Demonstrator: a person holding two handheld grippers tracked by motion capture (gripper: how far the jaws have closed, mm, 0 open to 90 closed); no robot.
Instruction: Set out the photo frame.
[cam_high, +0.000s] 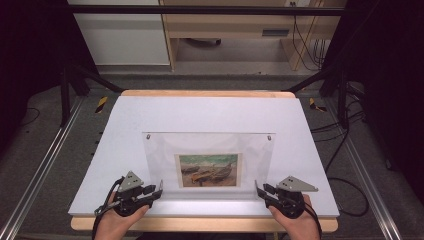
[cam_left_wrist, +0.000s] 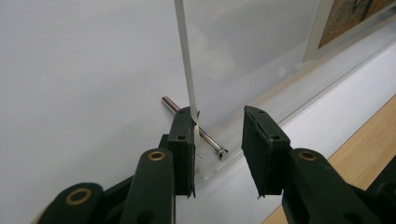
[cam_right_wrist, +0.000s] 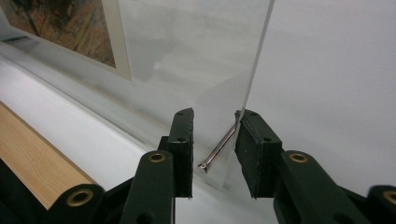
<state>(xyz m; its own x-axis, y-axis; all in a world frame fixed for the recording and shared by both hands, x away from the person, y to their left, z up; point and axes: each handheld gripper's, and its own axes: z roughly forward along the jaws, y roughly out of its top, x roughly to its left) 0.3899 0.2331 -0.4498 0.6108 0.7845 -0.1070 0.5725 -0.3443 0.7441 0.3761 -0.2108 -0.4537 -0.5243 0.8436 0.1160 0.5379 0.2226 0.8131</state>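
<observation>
A clear acrylic picture frame (cam_high: 210, 142) stands upright on the white tabletop (cam_high: 210, 112), holding a small painting of boats (cam_high: 209, 170). My left gripper (cam_high: 159, 189) sits at the frame's lower left corner, open. In the left gripper view, the gripper (cam_left_wrist: 219, 126) has its jaws either side of a metal pin (cam_left_wrist: 212, 143), and the panel's edge (cam_left_wrist: 184, 56) touches the left jaw. My right gripper (cam_high: 258, 190) is at the lower right corner, also open. In the right gripper view, the gripper (cam_right_wrist: 215, 128) straddles the other pin (cam_right_wrist: 217, 149) beside the panel (cam_right_wrist: 196, 56).
Two small screws (cam_high: 148, 135) (cam_high: 269, 136) mark the frame's top corners. A wooden strip (cam_high: 200, 224) runs along the table's near edge under both hands. Beyond the table are a cabinet (cam_high: 120, 35) and a wooden desk (cam_high: 240, 25).
</observation>
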